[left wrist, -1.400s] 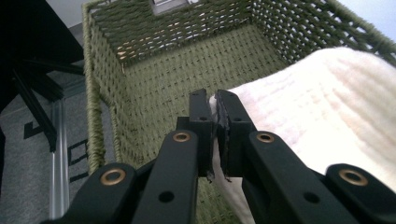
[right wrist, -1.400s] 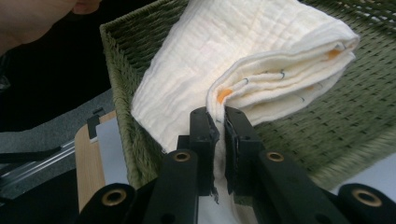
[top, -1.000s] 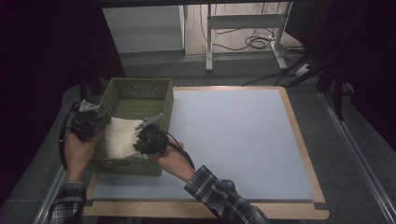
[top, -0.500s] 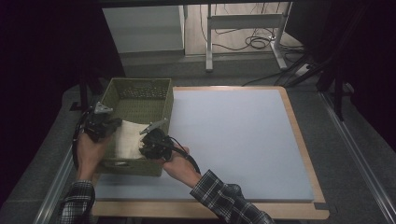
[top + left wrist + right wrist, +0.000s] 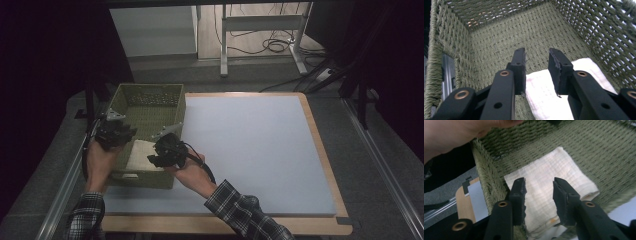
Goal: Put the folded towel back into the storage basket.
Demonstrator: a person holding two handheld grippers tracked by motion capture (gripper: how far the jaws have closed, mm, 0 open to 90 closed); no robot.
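The folded white cloth [image 5: 549, 192] lies on the woven basket [image 5: 145, 97] floor, below both grippers. Left gripper [image 5: 537, 53] and right gripper [image 5: 539, 182] have just been opening, jaws apart, nothing between. Best to lift straight up, clear of the walls.

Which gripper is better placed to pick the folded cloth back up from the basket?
Right gripper, probably: its open jaws straddle the cloth; the left gripper reaches just its edge.

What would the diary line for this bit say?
left gripper: just opened, empty | right gripper: just opened, empty | cloth: folded, lying in basket
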